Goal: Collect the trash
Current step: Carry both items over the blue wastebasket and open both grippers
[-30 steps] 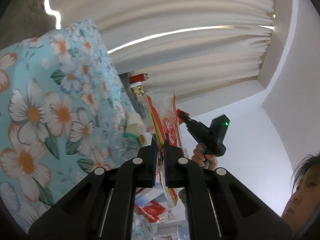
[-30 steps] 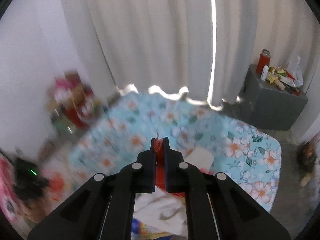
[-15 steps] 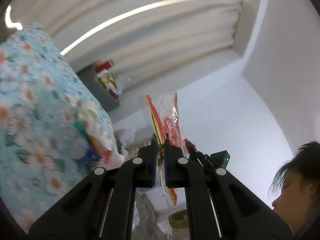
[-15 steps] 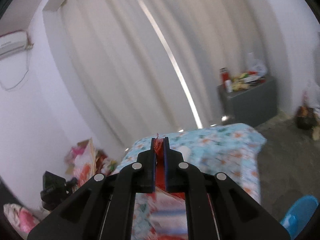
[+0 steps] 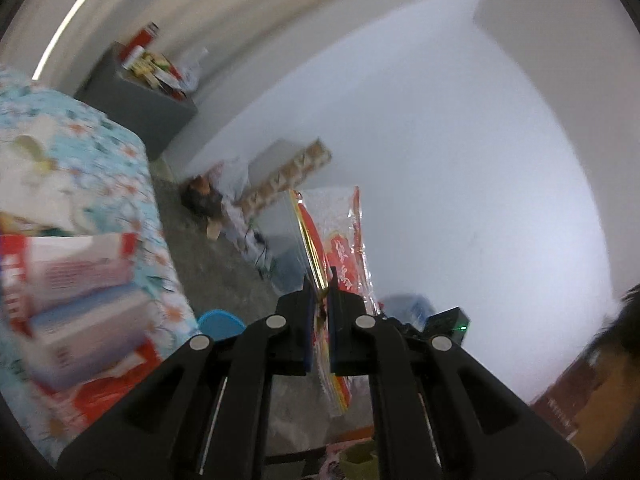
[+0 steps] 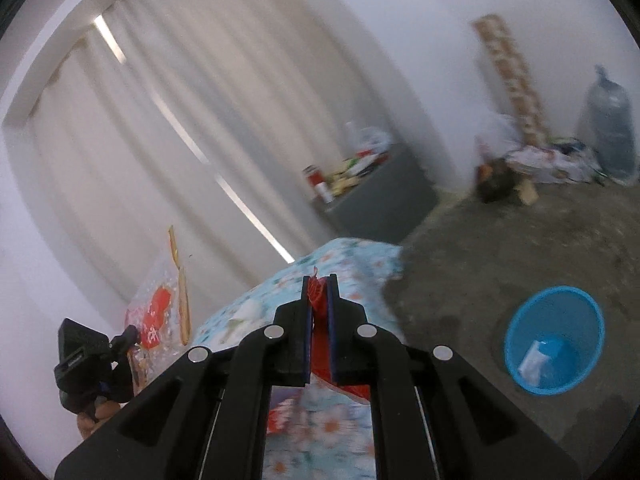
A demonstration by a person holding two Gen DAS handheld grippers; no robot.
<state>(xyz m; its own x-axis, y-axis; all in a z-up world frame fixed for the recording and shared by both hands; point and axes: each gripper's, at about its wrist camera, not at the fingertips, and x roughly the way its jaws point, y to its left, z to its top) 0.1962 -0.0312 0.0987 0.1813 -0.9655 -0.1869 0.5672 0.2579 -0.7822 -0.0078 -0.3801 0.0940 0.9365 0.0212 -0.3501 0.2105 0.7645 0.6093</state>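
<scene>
My left gripper (image 5: 319, 294) is shut on a clear snack bag with red print and a gold strip (image 5: 340, 256), which stands up above its jaws. From the right wrist view that same bag (image 6: 160, 308) shows at the lower left, held by the left gripper (image 6: 128, 336). My right gripper (image 6: 319, 294) is shut on a thin red wrapper (image 6: 318, 300) that hangs down between its fingers. A blue round bin (image 6: 554, 346) stands on the floor at the right with a white scrap inside; its rim (image 5: 220, 320) peeks out in the left wrist view.
A table under a light blue floral cloth (image 5: 124, 168) carries red and white cartons (image 5: 76, 272) and other litter. A grey cabinet (image 6: 380, 196) with bottles stands by the curtains. Bags and a patterned board (image 6: 516, 80) lean at the far wall. A person's hair (image 5: 624, 320) is at right.
Both grippers have swung away from the floral table towards the floor side of the room, each still holding its wrapper. The blue bin has come into view in both.
</scene>
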